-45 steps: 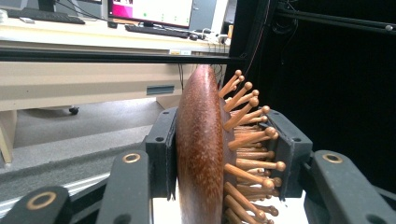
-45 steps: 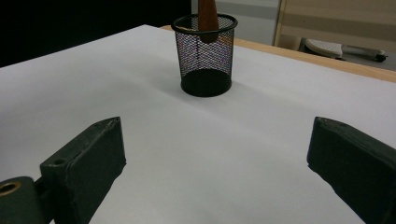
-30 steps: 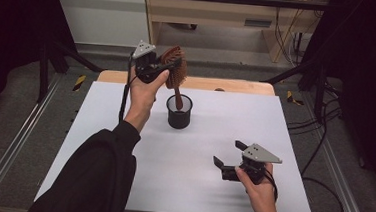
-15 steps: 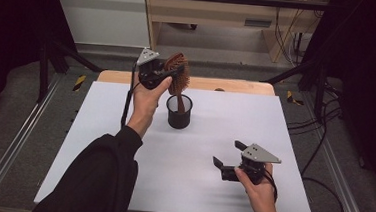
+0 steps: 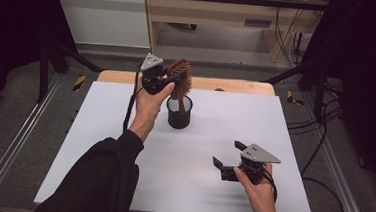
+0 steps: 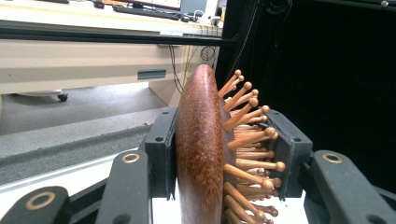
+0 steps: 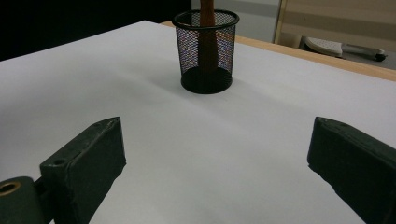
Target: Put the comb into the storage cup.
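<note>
Here a wooden hairbrush [image 5: 180, 80] is held head-up by the left gripper [image 5: 170, 79], its handle lowered into a black mesh cup [image 5: 179, 113] that stands on the white table [image 5: 124, 131], just past the table's middle towards 12 o'clock. In the left gripper view the jaws are seen pressed against the brush head [image 6: 201, 149], one pad on the smooth rounded back and the other against the ball-tipped wooden pins [image 6: 252, 154]. The right gripper [image 5: 228, 164] is held low over the table at about 4 o'clock from the cup, well apart from it, its jaws spread with nothing between them; in the right gripper view the cup [image 7: 206, 51] is seen ahead with the handle [image 7: 207, 32] inside it.

The brush is judged to be stiff and fairly light, with a polished back that may slide under a pad. The pins are thought to give a little and could be bent or pressed in by a hard squeeze, so a moderate grip across the head, as now, or on the bare handle is advised. The cup is judged light and easily tipped, since the brush stands tall above its rim; a steady, upright release is called for.

No brand, label or readable writing can be made out on the brush, the cup or the grippers.
</note>
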The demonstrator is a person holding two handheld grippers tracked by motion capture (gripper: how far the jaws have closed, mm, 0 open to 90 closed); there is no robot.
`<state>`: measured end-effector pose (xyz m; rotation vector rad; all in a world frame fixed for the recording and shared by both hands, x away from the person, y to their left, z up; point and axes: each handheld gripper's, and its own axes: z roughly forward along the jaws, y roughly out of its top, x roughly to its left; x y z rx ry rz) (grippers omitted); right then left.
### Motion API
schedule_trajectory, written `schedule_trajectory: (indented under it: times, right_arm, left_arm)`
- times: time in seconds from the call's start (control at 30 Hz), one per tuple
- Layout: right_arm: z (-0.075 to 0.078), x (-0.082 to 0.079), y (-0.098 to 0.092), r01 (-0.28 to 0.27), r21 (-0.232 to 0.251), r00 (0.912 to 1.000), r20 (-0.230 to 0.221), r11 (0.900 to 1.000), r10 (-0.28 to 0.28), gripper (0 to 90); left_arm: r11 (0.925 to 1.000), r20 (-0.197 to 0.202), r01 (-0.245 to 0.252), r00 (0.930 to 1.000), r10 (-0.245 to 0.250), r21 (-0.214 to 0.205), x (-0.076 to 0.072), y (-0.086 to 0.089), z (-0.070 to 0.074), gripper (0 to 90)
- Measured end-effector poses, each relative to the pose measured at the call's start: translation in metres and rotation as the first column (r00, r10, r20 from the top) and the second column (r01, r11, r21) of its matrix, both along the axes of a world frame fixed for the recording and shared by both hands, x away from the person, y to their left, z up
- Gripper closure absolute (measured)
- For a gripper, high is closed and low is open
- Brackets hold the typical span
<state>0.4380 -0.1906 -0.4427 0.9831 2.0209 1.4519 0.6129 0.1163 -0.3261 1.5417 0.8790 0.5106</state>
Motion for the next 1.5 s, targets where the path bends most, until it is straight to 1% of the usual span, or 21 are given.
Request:
schedule_trajectory:
  times: [0.1, 0.3, 0.6, 1.03, 1.2, 1.5]
  right_arm:
    - [0.0, 0.001, 0.0, 0.002, 0.003, 1.0, -0.002, 1.0, -0.002, 4.3]
    - [-0.001, 0.001, 0.0, 0.002, 0.002, 1.0, -0.003, 1.0, -0.002, 4.3]
    - [-0.001, 0.001, 0.0, 0.003, 0.001, 1.0, -0.002, 1.0, -0.003, 4.3]
    - [0.0, 0.0, 0.0, 0.0, 0.0, 1.0, -0.001, 1.0, 0.0, 4.3]
    - [0.0, 0.001, 0.0, 0.003, 0.002, 1.0, -0.003, 1.0, -0.003, 4.3]
    - [0.0, 0.0, 0.001, 0.002, -0.001, 1.0, -0.003, 1.0, -0.002, 4.3]
  left_arm:
    - [1.0, -0.006, 0.001, 1.0, -0.001, -0.01, 0.0, 0.0, -0.002, 51.3]
    - [1.0, -0.008, 0.001, 1.0, -0.001, -0.005, 0.0, -0.001, -0.003, 51.2]
    - [0.9998, -0.015, -0.002, 0.9999, 0.002, -0.019, -0.001, 0.001, -0.008, 51.2]
    - [0.9993, -0.017, -0.007, 0.9998, 0.007, -0.036, 0.0, 0.002, -0.009, 51.2]
    - [0.9994, -0.016, 0.0, 0.9999, 0.0, -0.034, 0.0, 0.0, -0.01, 51.1]
    - [0.9991, -0.027, -0.009, 0.9996, 0.007, -0.041, 0.0, 0.003, -0.015, 51.1]
